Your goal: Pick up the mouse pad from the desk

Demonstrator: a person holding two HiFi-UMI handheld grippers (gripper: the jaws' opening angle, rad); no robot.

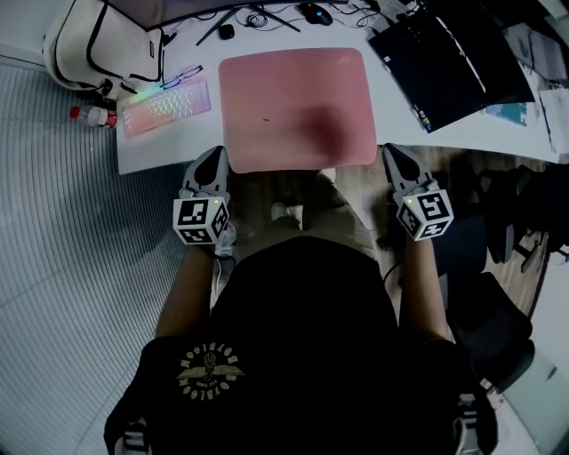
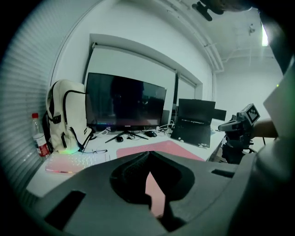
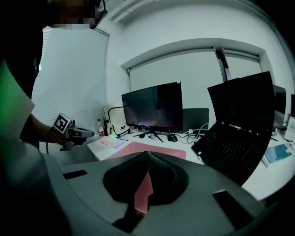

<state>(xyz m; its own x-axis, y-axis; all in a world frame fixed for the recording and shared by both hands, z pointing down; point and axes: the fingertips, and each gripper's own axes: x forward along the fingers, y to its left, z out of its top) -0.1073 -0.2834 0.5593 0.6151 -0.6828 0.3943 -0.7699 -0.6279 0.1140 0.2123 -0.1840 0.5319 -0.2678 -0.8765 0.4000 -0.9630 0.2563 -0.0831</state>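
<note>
The pink mouse pad (image 1: 298,107) lies flat on the white desk (image 1: 427,142), its near edge overhanging the desk's front edge a little. My left gripper (image 1: 216,157) hovers just off the pad's near left corner, shut and empty. At the near right corner my right gripper (image 1: 391,154) is likewise shut with nothing in it. In the left gripper view the closed jaws (image 2: 148,155) point over the pad (image 2: 177,148). The right gripper view shows closed jaws (image 3: 147,155) with the pad (image 3: 154,148) beyond them.
An RGB-lit keyboard (image 1: 166,108), glasses (image 1: 182,76), a water bottle (image 1: 92,116) and a white backpack (image 1: 98,44) sit left of the pad. An open black laptop (image 1: 453,58) lies right. A monitor (image 2: 124,102) and a mouse (image 1: 314,12) stand behind. Dark chairs (image 1: 498,222) crowd the right.
</note>
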